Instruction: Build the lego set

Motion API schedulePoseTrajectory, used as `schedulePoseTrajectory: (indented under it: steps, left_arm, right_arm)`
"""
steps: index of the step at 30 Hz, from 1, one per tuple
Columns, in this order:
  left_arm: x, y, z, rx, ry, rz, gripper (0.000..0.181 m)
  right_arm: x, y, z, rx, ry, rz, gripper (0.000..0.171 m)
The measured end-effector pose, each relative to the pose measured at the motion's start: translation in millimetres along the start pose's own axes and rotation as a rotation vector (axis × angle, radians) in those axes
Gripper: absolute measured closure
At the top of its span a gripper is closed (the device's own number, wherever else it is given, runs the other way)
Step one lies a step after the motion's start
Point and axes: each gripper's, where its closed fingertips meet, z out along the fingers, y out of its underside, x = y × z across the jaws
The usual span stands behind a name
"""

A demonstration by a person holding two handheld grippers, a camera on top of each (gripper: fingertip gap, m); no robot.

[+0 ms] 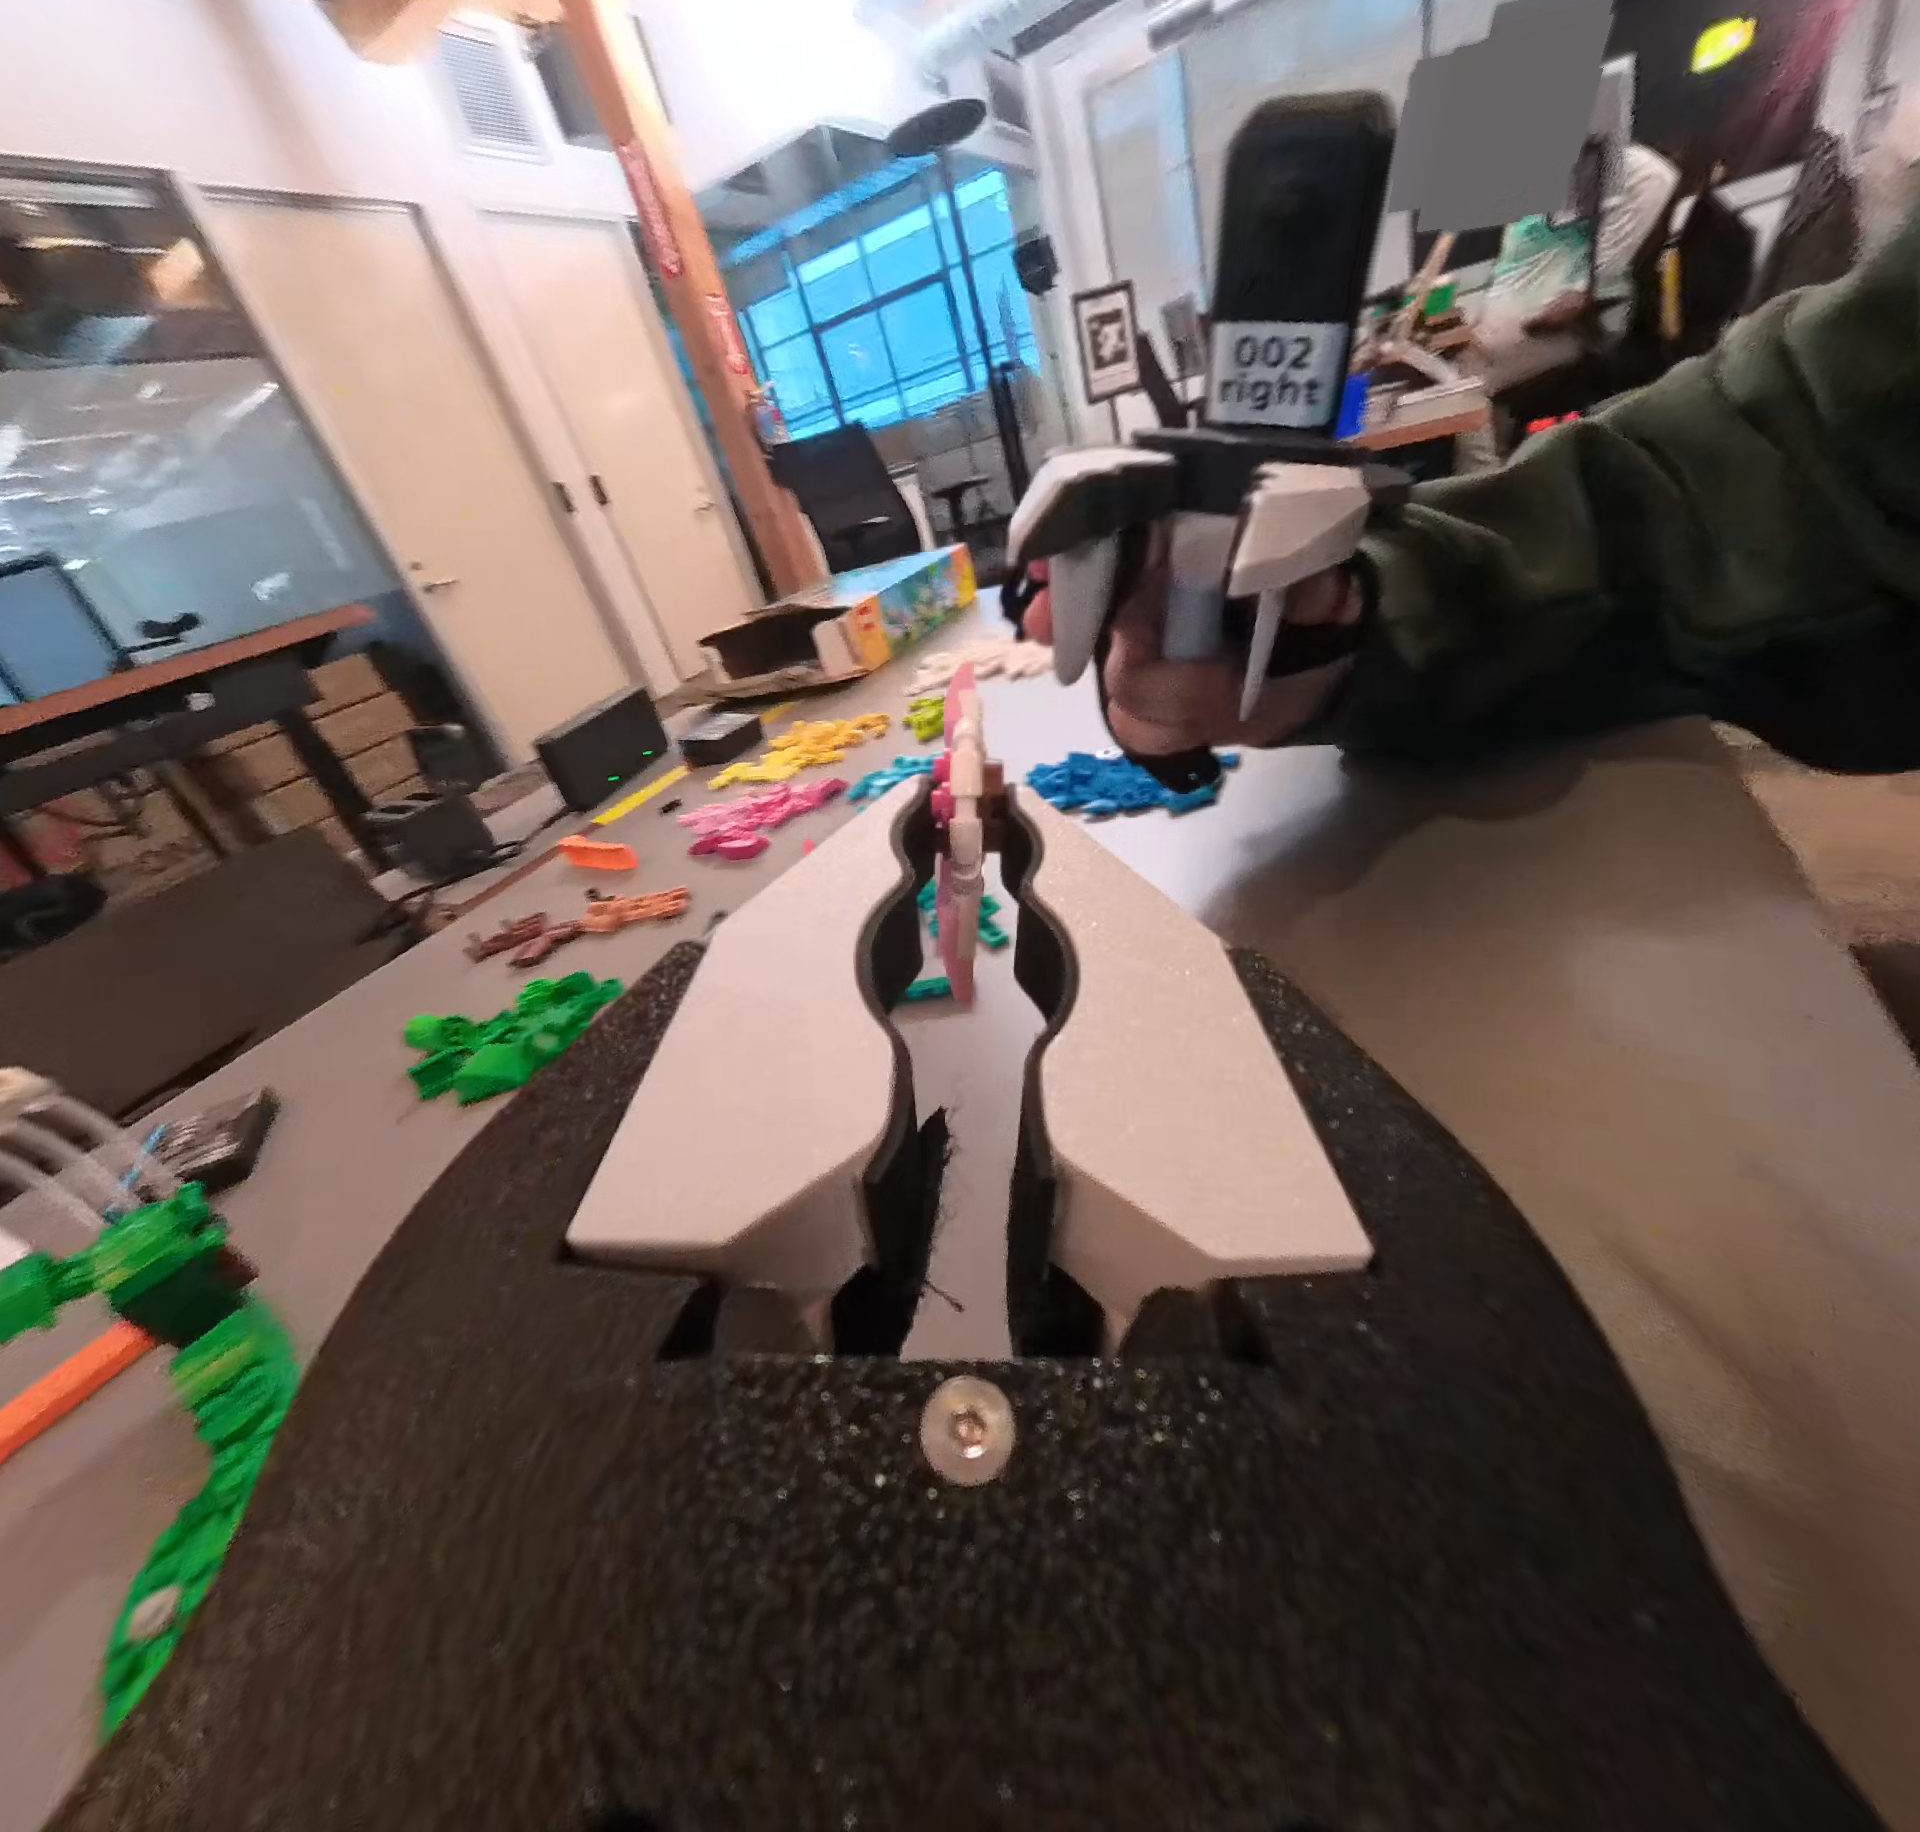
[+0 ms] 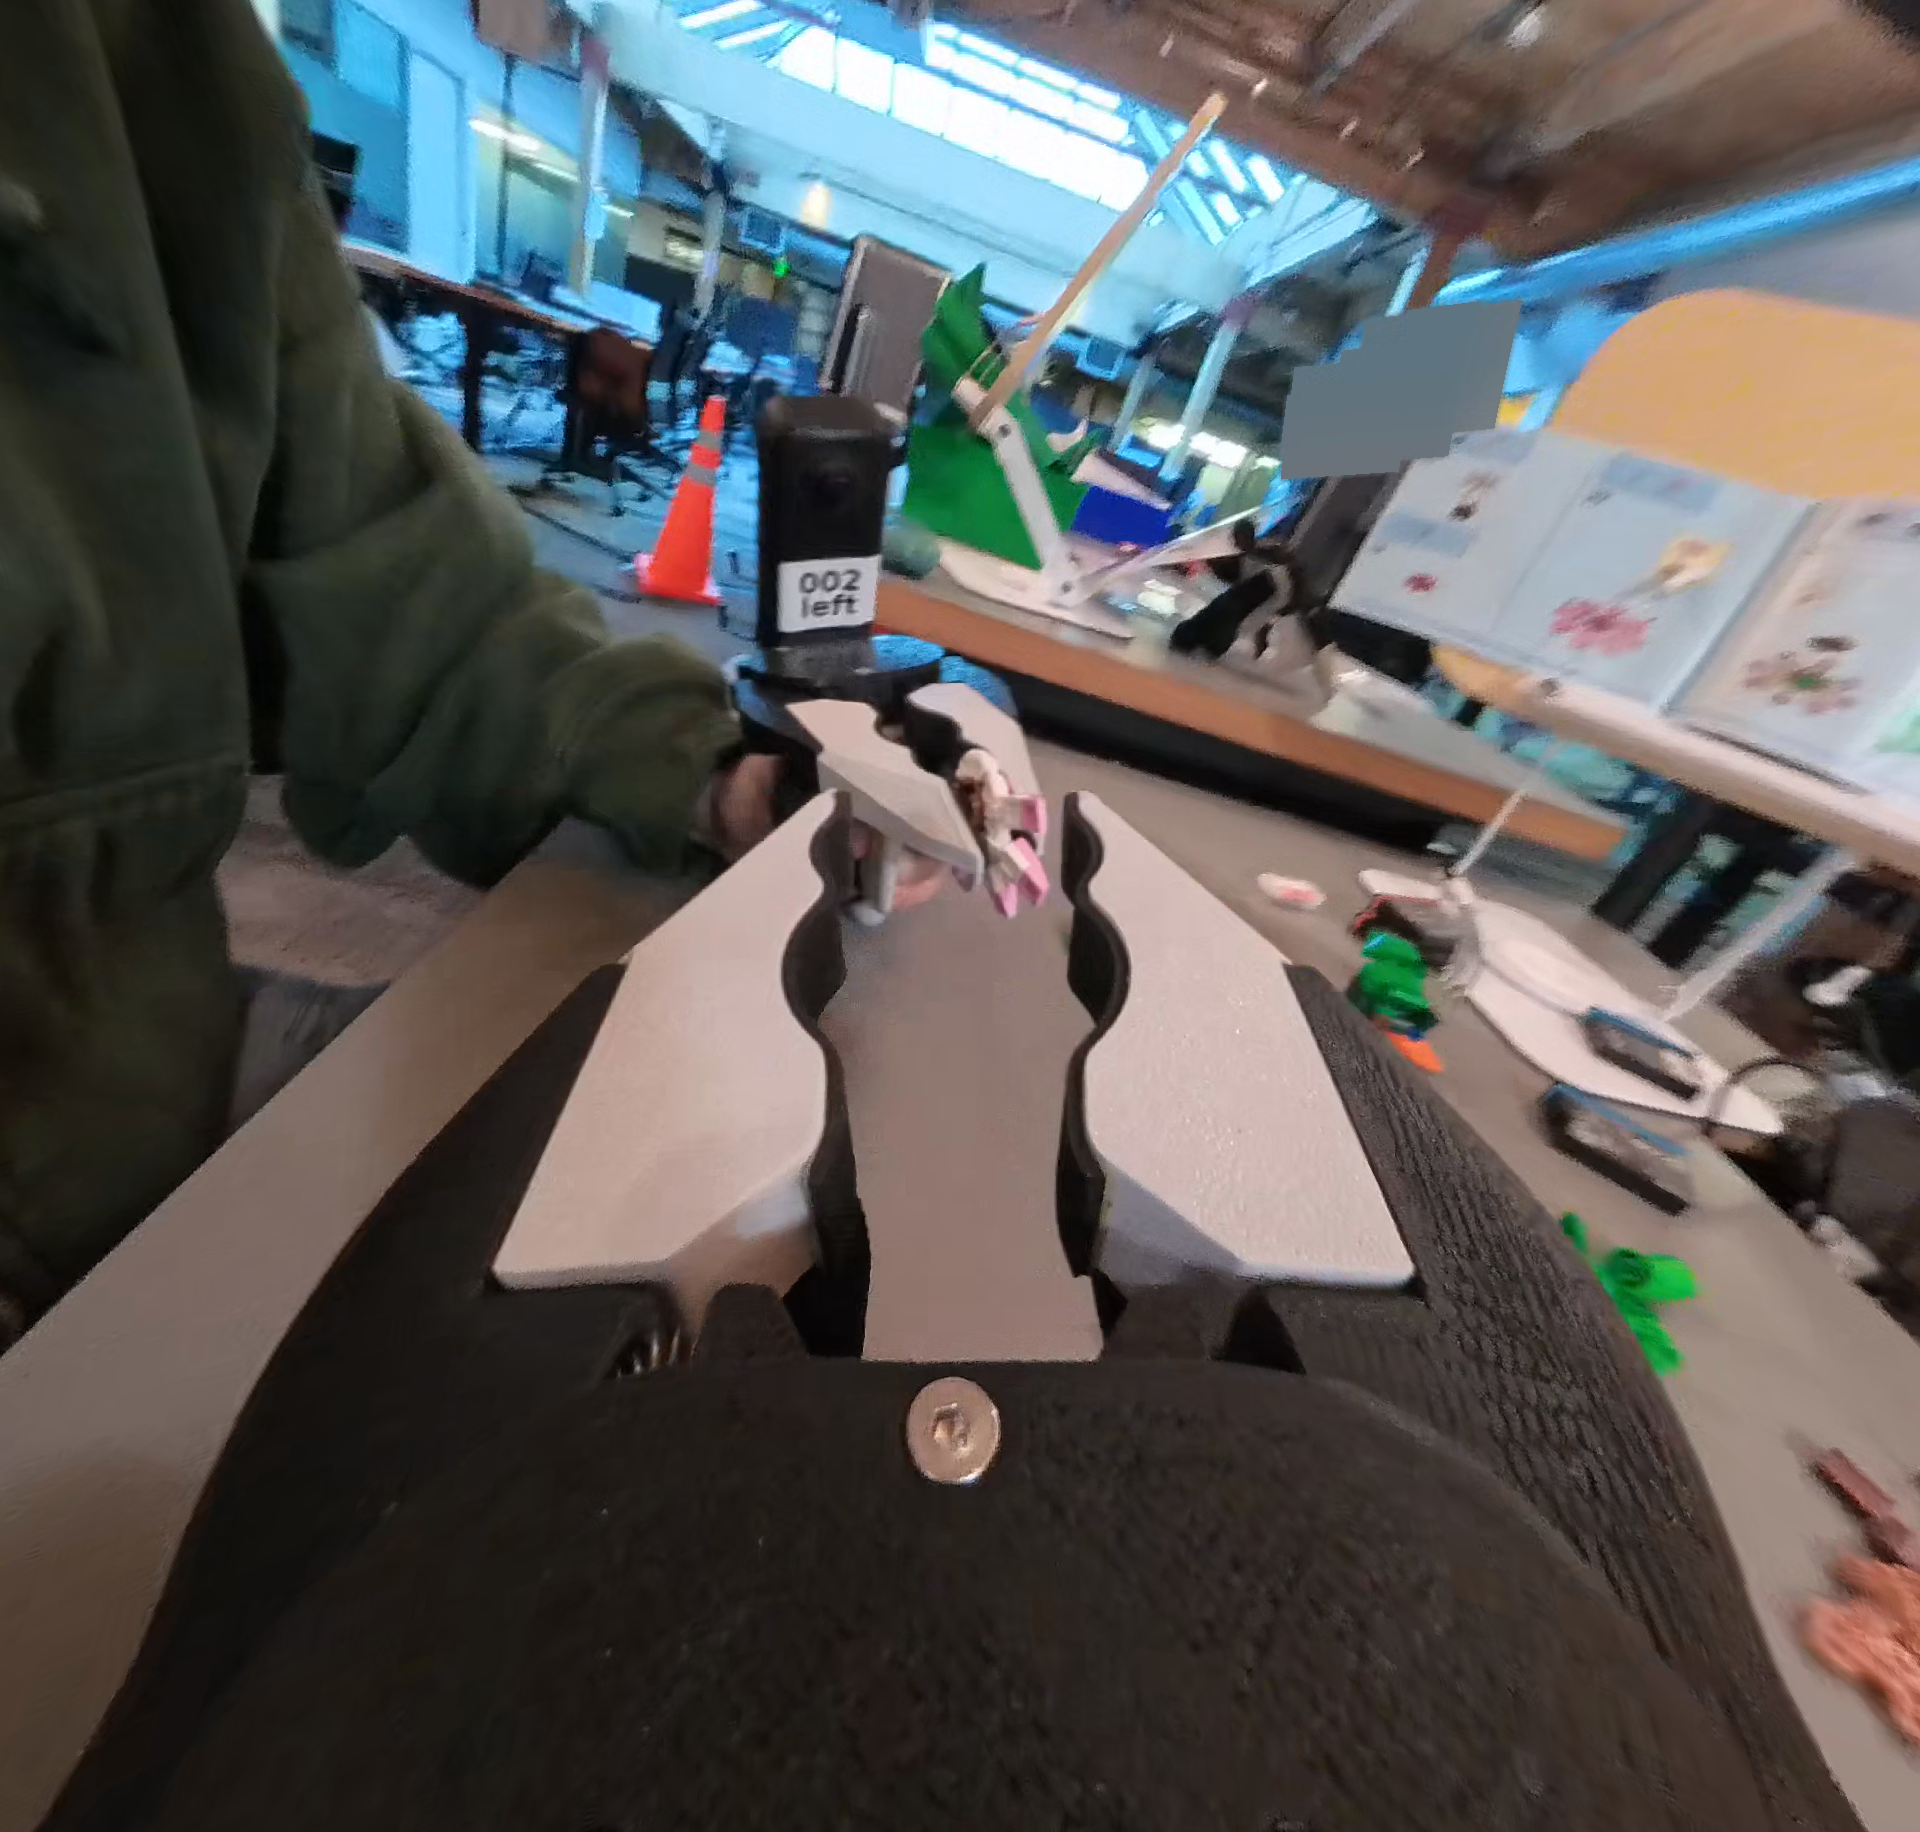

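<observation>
My left gripper [image 1: 961, 795] is shut on a small pink and white lego assembly [image 1: 964, 733], held upright above the grey table [image 1: 1351, 951]. The assembly sticks out past the fingertips. My right gripper [image 2: 956, 816] is open and empty, its jaws wide apart, pointing at the left gripper [image 2: 997, 826] and the pink and white assembly [image 2: 1013, 873] a short way ahead. In the left wrist view the right gripper [image 1: 1162, 686] hangs open just beyond and to the right of the assembly, held by a hand in a green sleeve.
Sorted brick piles lie on the table: green [image 1: 509, 1039], brown and tan [image 1: 582, 925], pink [image 1: 748, 811], yellow [image 1: 800, 748], blue [image 1: 1101, 780]. A lego box [image 1: 862, 619] lies farther back. A green build [image 1: 156, 1263] sits near left. An open instruction booklet [image 2: 1662, 577] stands right. One gripper's finger ends stand about 5 cm off the other's.
</observation>
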Motion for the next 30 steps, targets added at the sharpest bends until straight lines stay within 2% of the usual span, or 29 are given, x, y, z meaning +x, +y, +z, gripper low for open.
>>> schedulePoseTrajectory:
  steps: [4, 8, 10, 15, 19, 23, 27, 30]
  left_arm:
    - [5.7, 2.9, 2.6, -0.020, -0.004, 0.116, 0.173]
    - [6.2, 3.0, 2.6, -0.021, 0.002, 0.107, 0.173]
    - [7.9, 8.9, 4.7, -0.073, -0.026, 0.209, 0.173]
    - [18.4, 32.0, 11.5, -0.256, -0.070, 0.579, 0.172]
    - [21.9, 40.9, 13.3, -0.310, -0.066, 0.686, 0.172]
    - [22.2, 40.1, 13.5, -0.306, -0.070, 0.694, 0.172]
    - [14.5, 24.7, 12.1, -0.232, -0.159, 0.720, 0.164]
    - [14.0, 21.2, 11.4, -0.215, -0.167, 0.699, 0.163]
  right_arm:
    - [9.2, 11.8, 1.2, -0.073, 0.115, -0.137, 0.133]
    - [-1.9, 21.7, 8.5, -0.129, 0.107, -0.230, 0.135]
    - [-2.6, 26.0, 9.3, -0.176, 0.122, -0.307, 0.137]
    - [-4.1, 52.1, 9.9, -0.389, 0.161, -0.727, 0.138]
    - [-5.9, 70.1, 11.1, -0.513, 0.173, -1.013, 0.150]
    - [-4.6, 67.5, 11.0, -0.510, 0.196, -1.027, 0.164]
    - [-1.7, 60.6, 9.5, -0.474, 0.228, -0.989, 0.167]
    - [-2.3, 56.6, 9.5, -0.451, 0.236, -0.976, 0.167]
